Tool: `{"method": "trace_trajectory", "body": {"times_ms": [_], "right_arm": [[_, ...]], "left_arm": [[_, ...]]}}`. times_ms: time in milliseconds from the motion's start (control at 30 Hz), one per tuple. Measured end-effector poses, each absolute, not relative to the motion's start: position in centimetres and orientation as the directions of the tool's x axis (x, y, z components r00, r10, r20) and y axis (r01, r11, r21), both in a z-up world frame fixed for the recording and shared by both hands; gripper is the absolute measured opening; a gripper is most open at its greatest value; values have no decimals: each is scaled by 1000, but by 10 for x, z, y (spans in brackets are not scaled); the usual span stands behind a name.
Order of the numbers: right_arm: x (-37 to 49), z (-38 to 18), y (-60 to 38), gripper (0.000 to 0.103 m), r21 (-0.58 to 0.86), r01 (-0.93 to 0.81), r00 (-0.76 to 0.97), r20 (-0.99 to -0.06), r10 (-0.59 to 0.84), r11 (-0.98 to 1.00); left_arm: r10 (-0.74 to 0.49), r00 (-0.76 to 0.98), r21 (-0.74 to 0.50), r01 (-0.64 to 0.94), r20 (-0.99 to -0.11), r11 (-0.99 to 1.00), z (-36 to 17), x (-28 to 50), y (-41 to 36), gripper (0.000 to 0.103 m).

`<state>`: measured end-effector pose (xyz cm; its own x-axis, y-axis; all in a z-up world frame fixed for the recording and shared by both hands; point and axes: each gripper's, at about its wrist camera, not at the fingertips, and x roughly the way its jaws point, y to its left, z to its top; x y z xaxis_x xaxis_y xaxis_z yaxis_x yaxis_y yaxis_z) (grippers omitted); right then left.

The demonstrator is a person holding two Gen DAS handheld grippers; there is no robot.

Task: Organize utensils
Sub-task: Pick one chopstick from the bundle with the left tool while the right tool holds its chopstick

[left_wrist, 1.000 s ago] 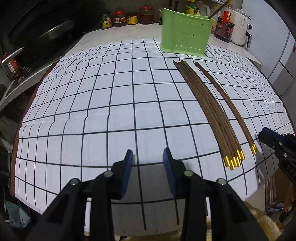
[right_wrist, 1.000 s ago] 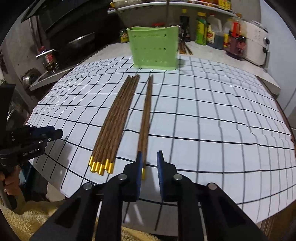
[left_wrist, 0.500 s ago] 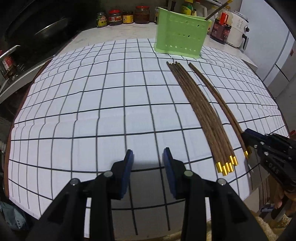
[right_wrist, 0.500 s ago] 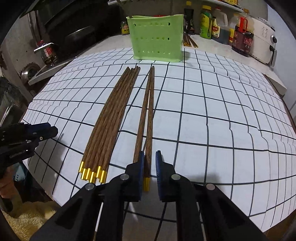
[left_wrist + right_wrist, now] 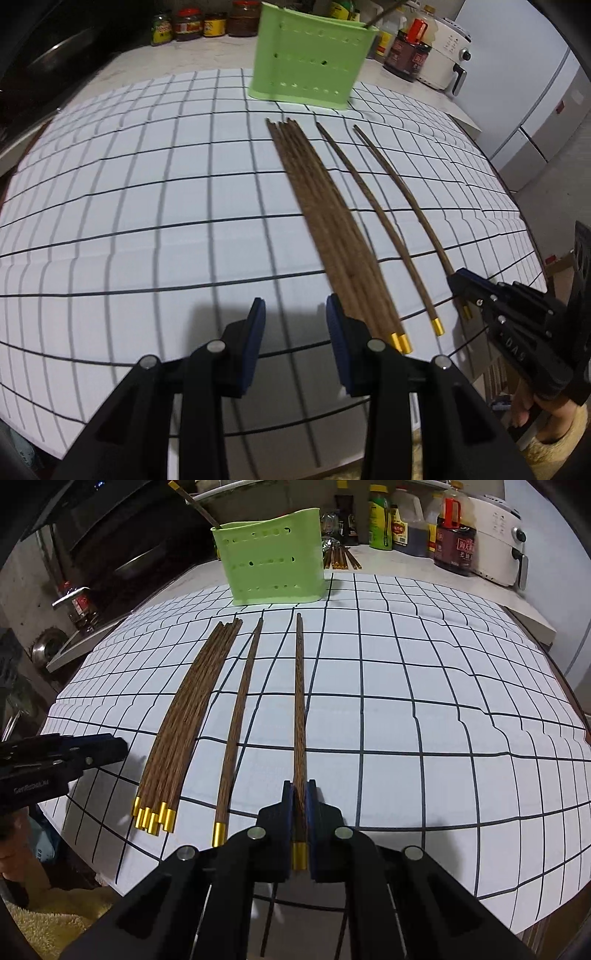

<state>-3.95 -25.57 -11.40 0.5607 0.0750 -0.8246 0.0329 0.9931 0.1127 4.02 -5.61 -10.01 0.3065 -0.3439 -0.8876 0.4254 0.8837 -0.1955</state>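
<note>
Chopsticks wait in rows on the grid mat (image 5: 424, 686), tips toward the green holder (image 5: 273, 561) at its far edge.
Right claw (image 5: 299, 801) clamps one chopstick (image 5: 300, 701) above its gold cap, giving control for lifting; left claw (image 5: 295, 314) hangs apart beside the bundle (image 5: 325, 214).

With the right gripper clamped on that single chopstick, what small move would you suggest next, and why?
Probably lift the right gripper slightly: it is shut on one chopstick that seems flat on the grid mat, and the green holder stands beyond its tip.
</note>
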Motion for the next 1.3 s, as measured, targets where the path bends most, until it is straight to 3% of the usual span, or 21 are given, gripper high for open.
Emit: {"method": "trace_trajectory", "body": {"times_ms": [367, 667, 867, 967, 1133, 1300], "right_arm": [[-44, -114, -262, 7, 116, 34, 572, -817, 76, 993], [-42, -115, -254, 9, 101, 5, 575, -815, 79, 995], [-41, -114, -252, 10, 91, 3, 576, -814, 72, 996], [-40, -114, -253, 10, 96, 9, 575, -815, 73, 995], [-39, -109, -256, 10, 105, 24, 586, -807, 71, 994], [-39, -108, -257, 10, 104, 39, 589, -806, 61, 994]], "left_arm": [[-259, 331, -97, 436, -907, 895, -106, 43, -85, 34], [-165, 385, 51, 494, -908, 868, -102, 36, -105, 34], [-65, 412, 126, 419, -909, 899, -105, 48, -86, 34], [-110, 387, 54, 391, -916, 919, -106, 54, -66, 34], [-307, 344, -170, 375, -887, 911, -94, 54, -47, 34], [-339, 342, -186, 408, -876, 894, -96, 51, -67, 34]]}}
